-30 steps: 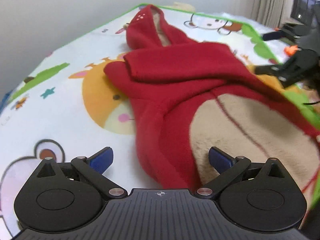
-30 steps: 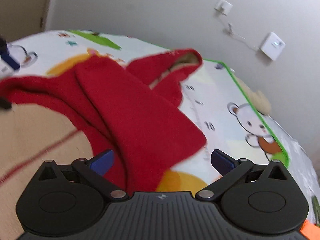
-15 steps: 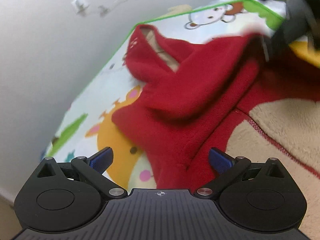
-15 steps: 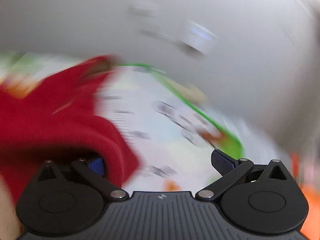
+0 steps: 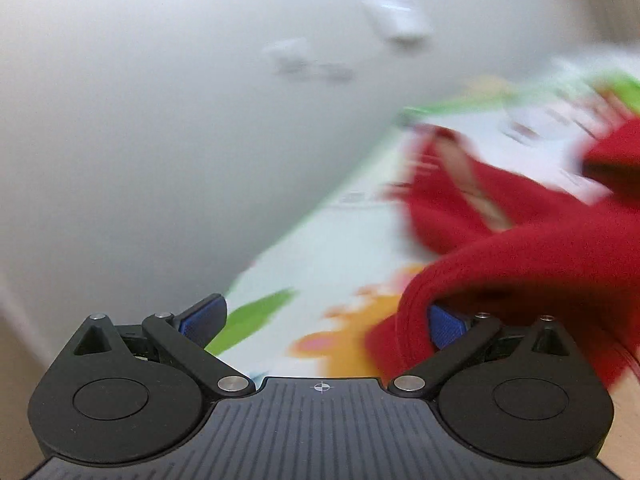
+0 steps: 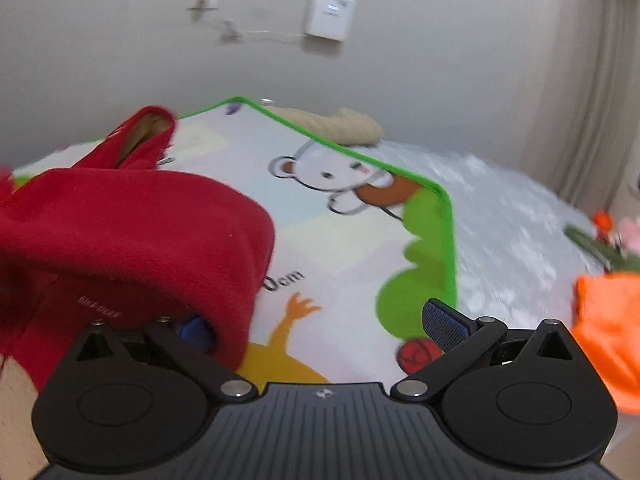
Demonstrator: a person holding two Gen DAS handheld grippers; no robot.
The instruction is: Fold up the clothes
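Both cameras had swung up toward the wall since a second before, red fleece now draped over a finger of each.
The left gripper (image 5: 324, 320) and right gripper (image 6: 320, 322) stood spread wide, clamping nothing; the red hooded garment (image 6: 132, 220) lay on the cartoon play mat (image 6: 340, 240).

Red fleece garment (image 6: 132, 216), cartoon-animal mat (image 6: 344, 236) edged green, orange cloth (image 6: 608, 332), blue-padded black tongs (image 6: 320, 326)
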